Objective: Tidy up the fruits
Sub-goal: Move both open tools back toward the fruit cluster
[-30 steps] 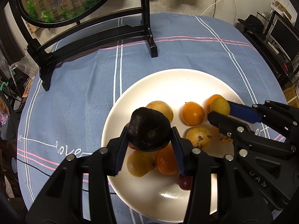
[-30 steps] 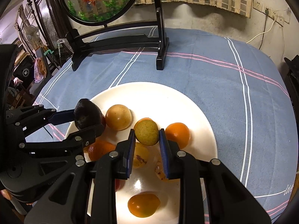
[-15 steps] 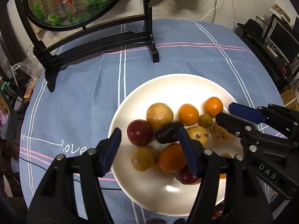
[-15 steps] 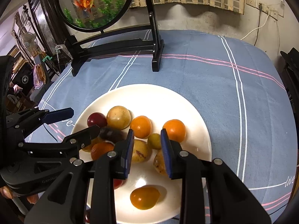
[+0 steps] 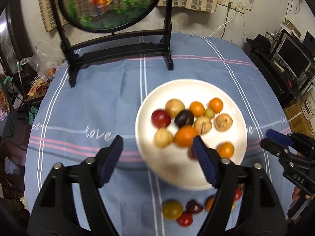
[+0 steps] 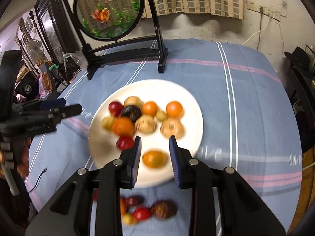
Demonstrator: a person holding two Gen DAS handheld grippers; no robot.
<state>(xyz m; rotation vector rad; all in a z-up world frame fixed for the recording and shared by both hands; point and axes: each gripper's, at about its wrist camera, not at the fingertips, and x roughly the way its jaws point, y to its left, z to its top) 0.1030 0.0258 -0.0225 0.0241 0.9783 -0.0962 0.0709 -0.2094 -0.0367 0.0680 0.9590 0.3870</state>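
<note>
Left wrist view first: what is the left gripper [image 5: 157, 139] doing?

Its jaws have just been opening. They stand wide and grasp nothing; between them you see only blue cloth and the near rim of the white plate [image 5: 177, 90].

And the right gripper [image 6: 155, 137]?

In the right wrist view its jaws are drawn narrow with a slit left between the pads, and it is empty too. The orange fruit [image 6: 154, 159] seen through the slit lies below them on the plate, untouched.

So where is the fruit?

About a dozen pieces sit on the plate in the middle of the bench [image 5: 98, 98]. The loose fruits [image 5: 172, 209] are a small cluster on the cloth, on the person's side of the plate, closer in than either set of fingertips.

Which hand is nearer?

Probably about equal; motion blur makes it hard to judge. The cluster shows low between both grippers' finger bases, so I'd say either must draw back and tip down to reach it.
</note>
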